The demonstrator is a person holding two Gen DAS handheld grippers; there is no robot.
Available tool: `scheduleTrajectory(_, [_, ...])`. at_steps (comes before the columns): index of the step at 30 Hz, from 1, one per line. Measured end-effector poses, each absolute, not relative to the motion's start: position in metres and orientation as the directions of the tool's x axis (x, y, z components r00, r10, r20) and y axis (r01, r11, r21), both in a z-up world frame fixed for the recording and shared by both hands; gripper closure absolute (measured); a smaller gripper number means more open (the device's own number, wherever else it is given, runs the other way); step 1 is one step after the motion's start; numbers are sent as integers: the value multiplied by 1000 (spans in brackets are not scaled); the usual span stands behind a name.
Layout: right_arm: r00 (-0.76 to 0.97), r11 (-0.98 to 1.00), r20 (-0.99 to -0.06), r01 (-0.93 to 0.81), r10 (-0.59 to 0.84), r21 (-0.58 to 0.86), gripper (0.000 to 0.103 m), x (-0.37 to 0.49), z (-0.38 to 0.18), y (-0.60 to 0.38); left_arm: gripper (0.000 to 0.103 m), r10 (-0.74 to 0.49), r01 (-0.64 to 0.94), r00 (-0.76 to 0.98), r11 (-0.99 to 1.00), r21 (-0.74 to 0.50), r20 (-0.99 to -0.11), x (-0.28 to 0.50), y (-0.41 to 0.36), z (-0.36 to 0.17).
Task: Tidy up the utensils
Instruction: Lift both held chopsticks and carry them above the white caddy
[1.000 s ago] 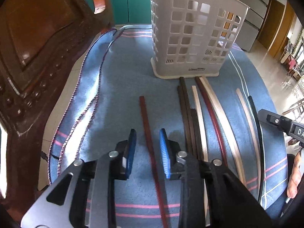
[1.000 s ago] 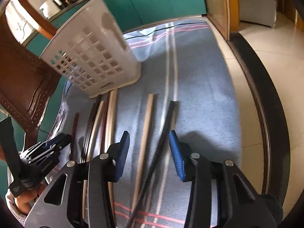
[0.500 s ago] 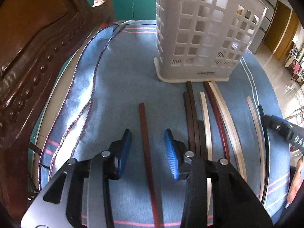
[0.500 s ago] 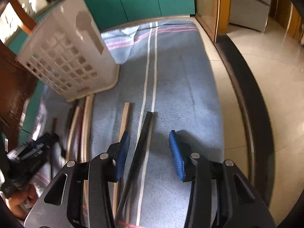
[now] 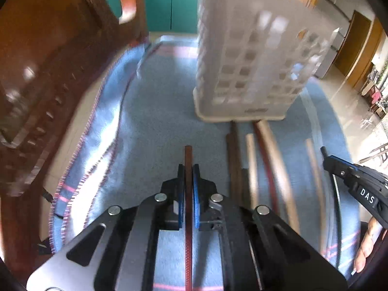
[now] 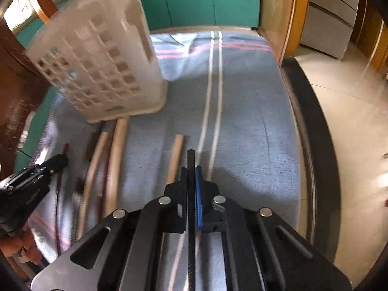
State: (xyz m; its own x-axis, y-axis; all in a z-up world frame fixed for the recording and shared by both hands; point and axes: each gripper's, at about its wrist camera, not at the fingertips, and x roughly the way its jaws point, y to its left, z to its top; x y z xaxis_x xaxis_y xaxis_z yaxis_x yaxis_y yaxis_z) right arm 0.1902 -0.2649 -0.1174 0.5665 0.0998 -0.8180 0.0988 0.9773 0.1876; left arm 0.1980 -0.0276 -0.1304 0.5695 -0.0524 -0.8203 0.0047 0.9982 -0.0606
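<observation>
My left gripper [image 5: 188, 169] is shut on a dark red chopstick [image 5: 188, 155], whose tip pokes out ahead of the blue pads. My right gripper [image 6: 191, 171] is shut on a black chopstick [image 6: 190, 160]. Several more chopsticks, brown [image 5: 234, 155], pale [image 5: 251, 160] and tan [image 6: 175, 155], lie in a row on the blue cloth. Behind them stands a white lattice basket [image 5: 249, 68], also at the upper left of the right wrist view [image 6: 101, 63]. Each gripper shows at the edge of the other's view: the right gripper [image 5: 326, 155], the left gripper [image 6: 61, 160].
A carved dark wooden chair [image 5: 43, 77] rises along the left. The blue striped cloth [image 6: 242, 111] covers the table, whose dark rim [image 6: 315, 131] curves down the right with tiled floor beyond. Teal cabinet doors [image 6: 201, 0] stand behind.
Both grippers have gone from open to shut, the left on the dark red chopstick, the right on the black one. The right gripper swung so the black chopstick now sits centred between its pads.
</observation>
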Motion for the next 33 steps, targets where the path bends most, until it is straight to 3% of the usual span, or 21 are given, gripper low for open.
scheduleTrajectory(7, [693,950,-687,9,219,311,96,156,-34,-270,96,-98,54,747,995,-86,-658,162,-31,-36])
scheduleTrajectory(20, [884,947,-403,-119,237,297,96,124,103,-271,96,-178,117,923,974,-193,-340,132,-20,96])
scheduleTrajectory(28, [967,936,-185,-107,177,336,96,128,165,-282,96,-87,32,988,927,-374,-130,153,7,120])
scheduleTrajectory(31, [990,943,-94,-73,109,324,96,127,177,-285,96,-46,1,993,919,-394,-106,163,9,120])
scheduleTrajectory(33, [990,955,-109,-54,89,291,96,139,175,-281,96,-22,-27,991,928,-371,-129,176,8,117])
